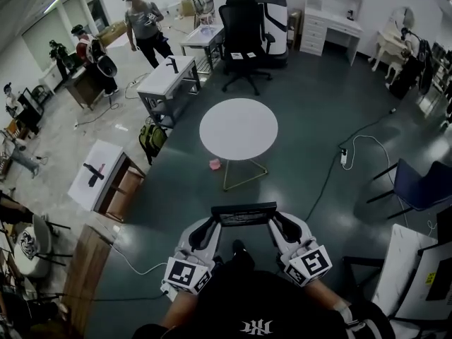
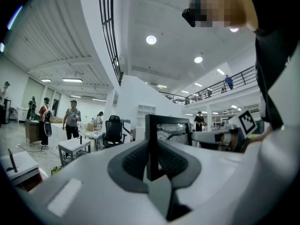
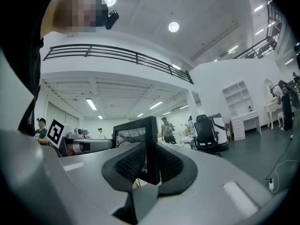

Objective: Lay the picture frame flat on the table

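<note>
**Inspector:** Presently, where is the picture frame point(image 1: 244, 213), and what is holding it?

**Assessor:** It hangs in the air between the two grippers, close in front of the person's body and over the dark floor. The left gripper point(image 2: 152, 146) is closed on the frame's left upright, with the ribbed pads pressing on either face of the black edge. The right gripper point(image 3: 151, 149) clamps the opposite upright in the same way. Neither gripper is empty, and neither set of jaws stands apart.

**Inspector:** Why a hold at both ends?

**Assessor:** My judgement is that a thin, wide frame pinched at one side would swing or twist. Two opposed grips fix its tilt, and that tilt must be controlled if it is to go down flat.

**Inspector:** Pose of the arms?

**Assessor:** In the head view both forearms reach forward and converge slightly. The grippers point inward toward each other, level and roughly mirrored, with the marker cubes point(image 1: 187, 274) nearest the body. The frame spans the gap between their tips.

**Inspector:** And the destination?

**Assessor:** The round white counter point(image 1: 238, 129) stands well ahead of both grippers, apart from the frame, and its top looks bare. The laying-down is not yet done. I judge that the carry toward it comes first.
</note>
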### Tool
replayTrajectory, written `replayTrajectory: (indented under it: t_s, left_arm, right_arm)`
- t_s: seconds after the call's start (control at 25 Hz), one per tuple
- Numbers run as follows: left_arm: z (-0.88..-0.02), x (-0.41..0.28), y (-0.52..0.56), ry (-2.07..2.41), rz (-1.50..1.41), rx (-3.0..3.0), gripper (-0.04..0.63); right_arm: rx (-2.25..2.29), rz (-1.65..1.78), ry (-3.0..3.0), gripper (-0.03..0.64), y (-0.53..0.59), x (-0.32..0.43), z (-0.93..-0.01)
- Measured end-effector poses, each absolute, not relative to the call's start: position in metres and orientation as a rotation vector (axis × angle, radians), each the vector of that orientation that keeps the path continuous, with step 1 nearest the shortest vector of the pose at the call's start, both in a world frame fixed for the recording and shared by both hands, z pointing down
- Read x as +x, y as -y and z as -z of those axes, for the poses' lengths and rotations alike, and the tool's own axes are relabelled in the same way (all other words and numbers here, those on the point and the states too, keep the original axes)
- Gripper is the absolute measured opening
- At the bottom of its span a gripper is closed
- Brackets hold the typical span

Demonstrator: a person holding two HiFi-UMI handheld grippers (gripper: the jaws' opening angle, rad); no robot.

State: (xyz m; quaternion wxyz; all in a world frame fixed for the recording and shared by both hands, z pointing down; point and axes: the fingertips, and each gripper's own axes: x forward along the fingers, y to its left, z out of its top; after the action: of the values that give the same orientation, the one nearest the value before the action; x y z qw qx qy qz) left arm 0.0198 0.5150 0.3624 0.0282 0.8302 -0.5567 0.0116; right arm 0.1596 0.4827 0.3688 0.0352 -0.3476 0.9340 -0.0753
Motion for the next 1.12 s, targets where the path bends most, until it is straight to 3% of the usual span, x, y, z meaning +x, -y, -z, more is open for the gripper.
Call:
replayTrajectory:
  t_s: [0.72, 1.12]
  left_arm:
    - [-0.341, -0.069, -0.321, 1.72, 0.016, 2.566, 0.044]
    - [-0.35, -0.073, -0.274, 1.666, 0.009, 2.589, 0.043]
  right_arm:
    - [-1.052, 0.169, -2.897, 0.051, -0.301, 0.073, -0.335]
    - [-1.081, 0.151, -2.873, 0.046, -0.244, 0.068, -0.336]
